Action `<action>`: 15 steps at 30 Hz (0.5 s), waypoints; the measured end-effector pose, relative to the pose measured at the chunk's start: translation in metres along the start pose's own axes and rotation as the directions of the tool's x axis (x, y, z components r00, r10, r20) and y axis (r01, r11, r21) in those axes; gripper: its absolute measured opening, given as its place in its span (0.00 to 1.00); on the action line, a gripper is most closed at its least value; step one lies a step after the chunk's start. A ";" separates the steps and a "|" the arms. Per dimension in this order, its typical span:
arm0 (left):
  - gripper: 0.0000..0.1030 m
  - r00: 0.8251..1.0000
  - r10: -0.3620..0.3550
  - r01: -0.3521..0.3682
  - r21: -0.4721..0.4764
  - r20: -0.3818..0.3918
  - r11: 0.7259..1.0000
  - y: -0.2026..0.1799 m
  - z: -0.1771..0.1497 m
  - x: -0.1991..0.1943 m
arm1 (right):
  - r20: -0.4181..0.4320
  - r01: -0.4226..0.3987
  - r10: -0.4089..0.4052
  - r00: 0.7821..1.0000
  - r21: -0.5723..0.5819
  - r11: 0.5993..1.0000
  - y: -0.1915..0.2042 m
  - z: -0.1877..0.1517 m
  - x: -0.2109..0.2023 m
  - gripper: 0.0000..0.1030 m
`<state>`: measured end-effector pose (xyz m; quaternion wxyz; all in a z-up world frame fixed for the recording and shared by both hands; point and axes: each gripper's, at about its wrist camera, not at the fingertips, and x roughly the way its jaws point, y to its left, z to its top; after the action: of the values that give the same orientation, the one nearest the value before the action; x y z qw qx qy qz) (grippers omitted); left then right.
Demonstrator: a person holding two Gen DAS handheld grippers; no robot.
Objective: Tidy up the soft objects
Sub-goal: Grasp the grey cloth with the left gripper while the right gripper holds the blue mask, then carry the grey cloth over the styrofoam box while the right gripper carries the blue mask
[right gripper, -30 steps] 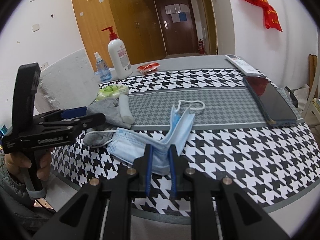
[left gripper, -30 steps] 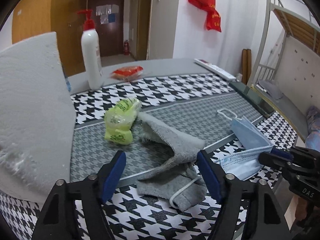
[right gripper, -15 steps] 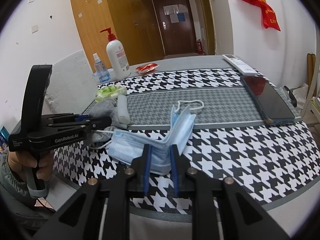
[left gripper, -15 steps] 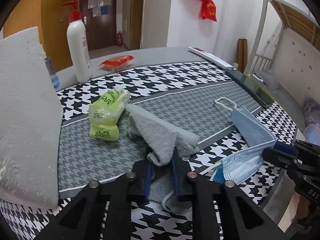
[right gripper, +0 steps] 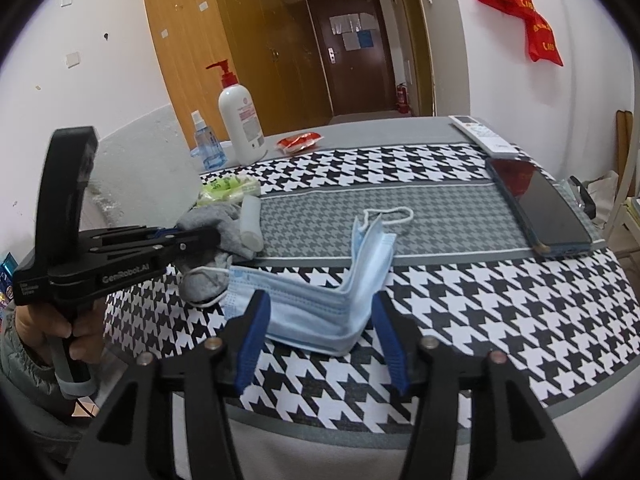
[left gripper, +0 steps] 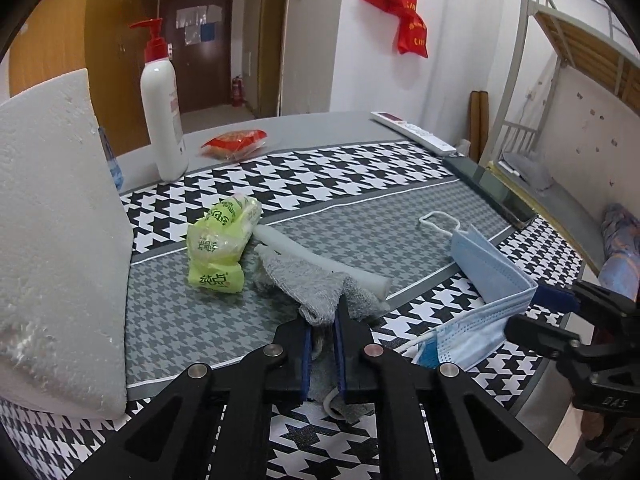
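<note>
"GenRobot.AI" lettering on left gripper (right gripper: 192,238)

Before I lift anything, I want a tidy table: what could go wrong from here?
1. The left gripper, whose jaws have just been closing, pinches the grey cloth; the white tube lies against that cloth and may roll off if it is lifted.
2. A white ear loop crosses the cloth, so the blue masks could be dragged along.
3. The right gripper has just been opening, and the bent mask stack sits loose between its jaws near the table edge.
</note>
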<state>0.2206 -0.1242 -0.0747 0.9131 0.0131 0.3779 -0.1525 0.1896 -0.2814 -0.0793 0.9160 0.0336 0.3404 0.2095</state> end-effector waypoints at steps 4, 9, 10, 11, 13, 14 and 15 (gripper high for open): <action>0.10 1.000 0.001 -0.001 -0.002 0.004 1.000 0.002 -0.002 -0.003 | -0.010 0.007 -0.007 1.000 0.004 1.000 0.000 0.002 0.006 0.56; 0.10 1.000 -0.001 0.000 0.004 0.011 1.000 0.000 -0.003 -0.005 | -0.009 0.003 -0.003 1.000 0.014 1.000 -0.003 0.003 0.009 0.56; 0.10 1.000 -0.002 0.002 0.005 0.010 1.000 0.000 -0.003 -0.005 | -0.011 0.005 -0.005 1.000 0.012 1.000 -0.003 0.002 0.010 0.56; 0.10 1.000 -0.005 0.005 0.004 0.011 1.000 0.000 -0.003 -0.005 | -0.017 0.004 -0.004 1.000 0.011 1.000 -0.003 0.002 0.012 0.56; 0.10 1.000 -0.007 0.007 0.003 0.014 1.000 0.000 -0.002 -0.006 | -0.020 0.005 -0.005 1.000 0.013 1.000 -0.002 0.001 0.012 0.56; 0.10 1.000 -0.006 0.006 0.002 0.017 1.000 0.001 -0.002 -0.007 | -0.019 0.001 -0.001 1.000 0.012 1.000 -0.001 0.001 0.012 0.55; 0.10 1.000 -0.007 0.007 0.003 0.020 1.000 0.001 -0.002 -0.007 | -0.018 -0.001 0.001 1.000 0.013 1.000 0.000 0.001 0.011 0.52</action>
<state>0.2142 -0.1212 -0.0712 0.9163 0.0116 0.3685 -0.1563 0.1976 -0.2771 -0.0853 0.9127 0.0376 0.3498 0.2079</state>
